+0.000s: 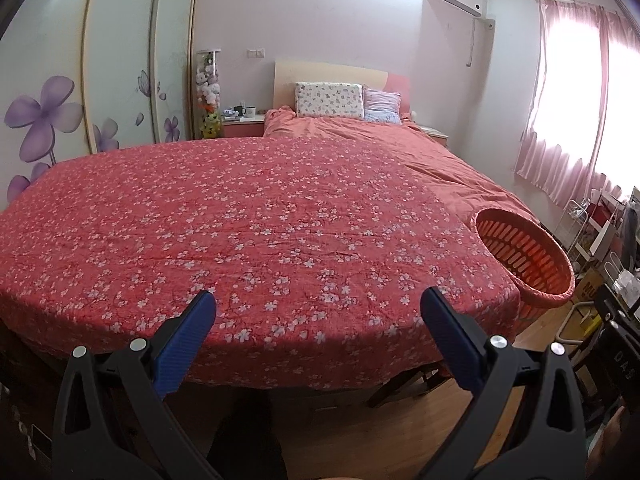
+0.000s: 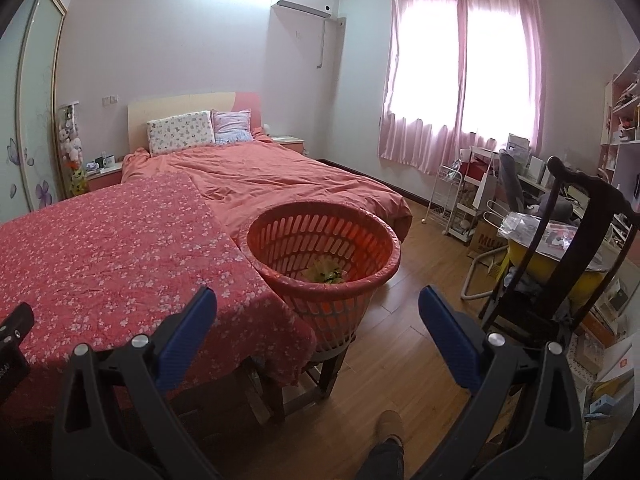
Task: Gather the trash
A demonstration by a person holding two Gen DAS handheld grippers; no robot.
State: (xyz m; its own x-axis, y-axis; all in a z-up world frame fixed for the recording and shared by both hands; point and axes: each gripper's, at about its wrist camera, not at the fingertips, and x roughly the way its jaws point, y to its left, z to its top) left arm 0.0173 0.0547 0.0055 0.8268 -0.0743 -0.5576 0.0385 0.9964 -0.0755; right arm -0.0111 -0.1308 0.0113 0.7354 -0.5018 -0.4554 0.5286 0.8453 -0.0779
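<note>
The left gripper (image 1: 318, 306) has its blue-padded fingers (image 1: 188, 334) spread wide apart with nothing between them, held above the near edge of the table, which is draped in a red floral cloth (image 1: 256, 216). The right gripper (image 2: 316, 306) is likewise spread wide and holds nothing, its fingers (image 2: 448, 336) framing the near right corner of the cloth (image 2: 104, 256) and the wooden floor (image 2: 400, 320) beside it.

Just beyond the gap between the right fingers stands an orange slatted basket (image 2: 320, 304), set on a low wooden stool (image 2: 320, 376) that touches the table's right edge. Yellow-green trash (image 2: 326, 274) lies at the basket's bottom, forward of the fingertips and apart from them. From the left wrist view the basket (image 1: 528, 256) sits off the table's far right edge, well to the right of both fingers, and its contents cannot be seen.

Behind the table lies a bed (image 2: 280, 176) with two pillows. A dark wooden chair (image 2: 560, 248) stands to the right of the basket.
</note>
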